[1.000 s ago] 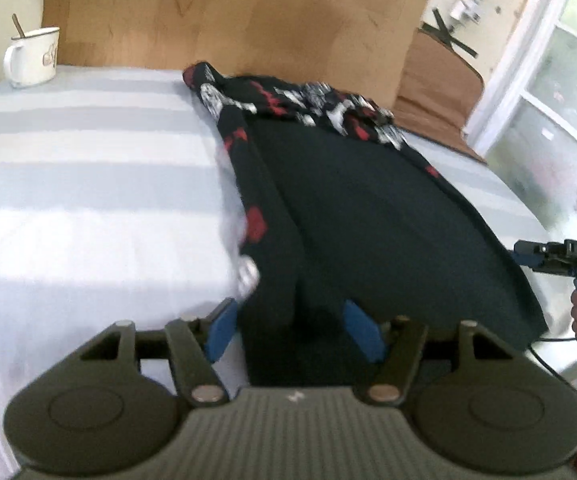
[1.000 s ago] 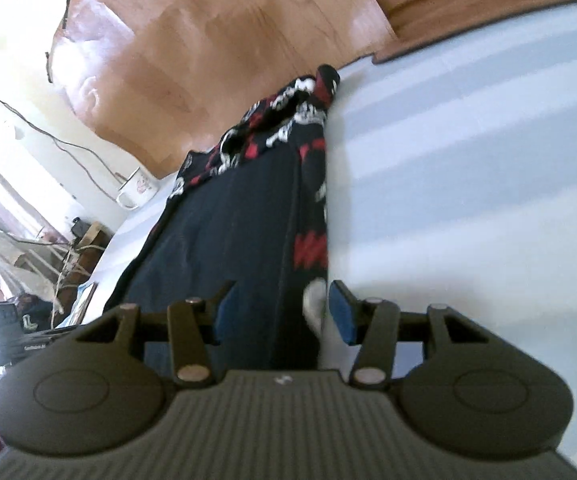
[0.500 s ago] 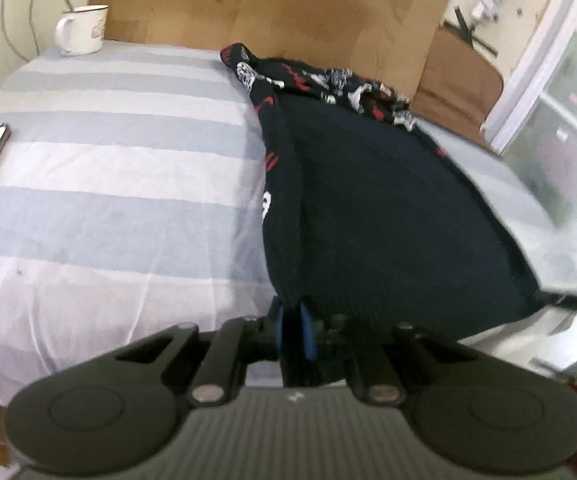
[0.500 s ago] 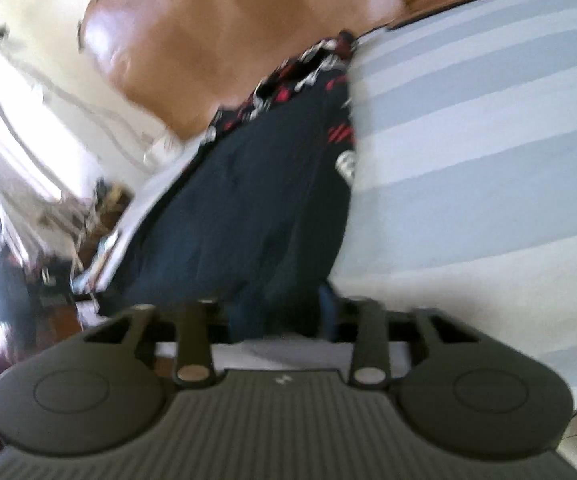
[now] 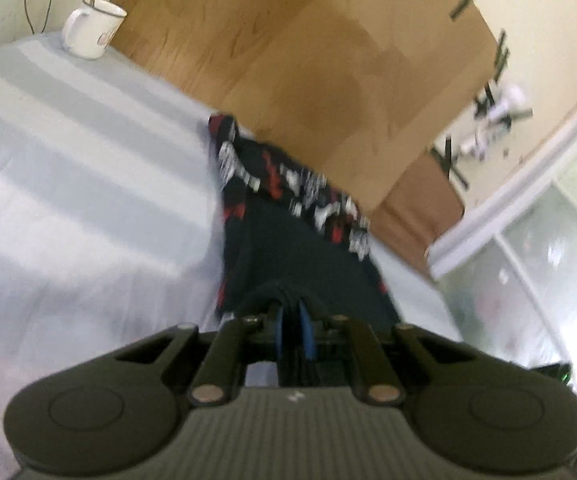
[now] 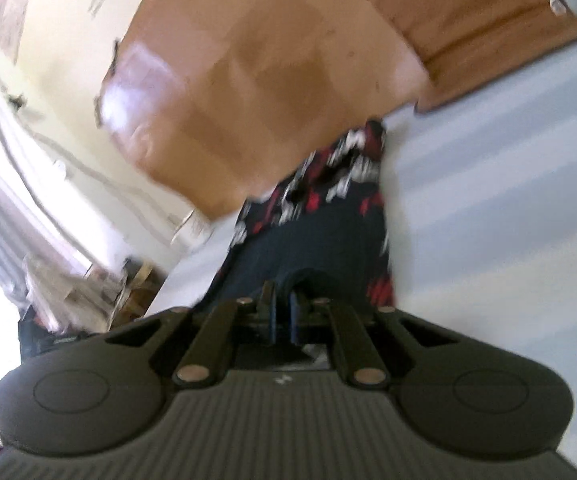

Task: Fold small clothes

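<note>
Left wrist: left gripper (image 5: 291, 320) fingers pinch the dark garment (image 5: 308, 264); right gripper (image 6: 282, 312) fingers likewise.

The garment (image 5: 308, 264) is soft, matt dark cloth with a printed band. The bedsheet (image 5: 80, 184) is smooth striped cotton-like fabric. The headboard (image 5: 288, 60) is glossy wood; the mug (image 5: 92, 28) looks enamelled.

I see the garment (image 5: 312, 264) lying on the bed (image 5: 88, 200), stretching far toward the headboard (image 5: 308, 60). A mug (image 5: 92, 28) stands at the bed's far left corner.
</note>
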The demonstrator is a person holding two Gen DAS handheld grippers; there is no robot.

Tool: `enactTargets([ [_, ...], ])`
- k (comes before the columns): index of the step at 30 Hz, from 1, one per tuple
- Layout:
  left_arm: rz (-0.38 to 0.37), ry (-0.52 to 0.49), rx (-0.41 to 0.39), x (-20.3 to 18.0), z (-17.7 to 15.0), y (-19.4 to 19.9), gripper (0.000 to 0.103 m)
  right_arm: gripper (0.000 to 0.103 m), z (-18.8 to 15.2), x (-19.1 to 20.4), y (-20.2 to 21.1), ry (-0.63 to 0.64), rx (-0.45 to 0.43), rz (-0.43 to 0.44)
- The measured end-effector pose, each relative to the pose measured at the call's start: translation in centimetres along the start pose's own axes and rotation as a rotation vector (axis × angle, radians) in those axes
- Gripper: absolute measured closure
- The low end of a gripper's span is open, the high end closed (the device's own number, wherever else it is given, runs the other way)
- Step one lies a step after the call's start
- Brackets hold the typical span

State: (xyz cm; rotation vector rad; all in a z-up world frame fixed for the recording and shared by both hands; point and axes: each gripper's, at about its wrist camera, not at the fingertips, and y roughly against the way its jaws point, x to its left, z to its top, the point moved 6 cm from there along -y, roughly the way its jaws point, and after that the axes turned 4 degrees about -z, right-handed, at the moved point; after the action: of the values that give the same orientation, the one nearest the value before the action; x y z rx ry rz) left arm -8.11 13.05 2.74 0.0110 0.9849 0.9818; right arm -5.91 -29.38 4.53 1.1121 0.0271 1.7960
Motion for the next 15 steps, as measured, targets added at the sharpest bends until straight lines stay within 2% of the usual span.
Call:
enactTargets([
  [5, 0.051, 0.008, -0.014, -0.6, 6.2, -5.4, 0.093, 0.094, 5.3, -0.8, -4.9, 0.018, -0.033, -0.025],
  [6, 0.085, 0.003, -0.011, -0.6, 7.9, -7.4, 0.091, 0.094, 6.2, -1.2, -6.2, 0.013, -0.038, -0.038],
  [7, 0.116, -0.004, -0.007, -0.3, 9.1, -9.0, 0.084, 0.092, 7.0, -1.7, -7.9, 0.004, -0.048, -0.066],
  [8, 0.152, -0.021, 0.003, 0.0, 10.0, -10.7, 0.074, 0.087, 8.5, -1.7, -9.6, 0.01, -0.065, -0.098],
  [9, 0.204, -0.027, 0.008, 0.7, 10.7, -12.2, 0.055, 0.066, 9.7, -1.8, -11.2, 0.035, -0.078, -0.145],
  [10, 0.287, 0.001, 0.009, 1.8, 10.9, -13.2, 0.054, 0.052, 10.1, -2.3, -12.6, 0.051, -0.061, -0.198],
  [11, 0.309, 0.015, 0.021, 2.5, 10.6, -13.6, 0.054, 0.043, 10.2, -3.0, -13.2, 0.033, -0.043, -0.247],
  [12, 0.286, 0.007, 0.044, 2.8, 10.1, -13.8, 0.051, 0.044, 10.0, -3.5, -13.1, 0.007, -0.041, -0.25],
  [13, 0.259, -0.011, 0.062, 3.1, 9.3, -13.7, 0.044, 0.044, 9.7, -3.5, -12.5, -0.001, -0.041, -0.202],
  [15, 0.28, -0.012, 0.065, 3.9, 8.1, -13.3, 0.035, 0.038, 8.9, -3.8, -10.9, -0.006, -0.041, -0.174],
])
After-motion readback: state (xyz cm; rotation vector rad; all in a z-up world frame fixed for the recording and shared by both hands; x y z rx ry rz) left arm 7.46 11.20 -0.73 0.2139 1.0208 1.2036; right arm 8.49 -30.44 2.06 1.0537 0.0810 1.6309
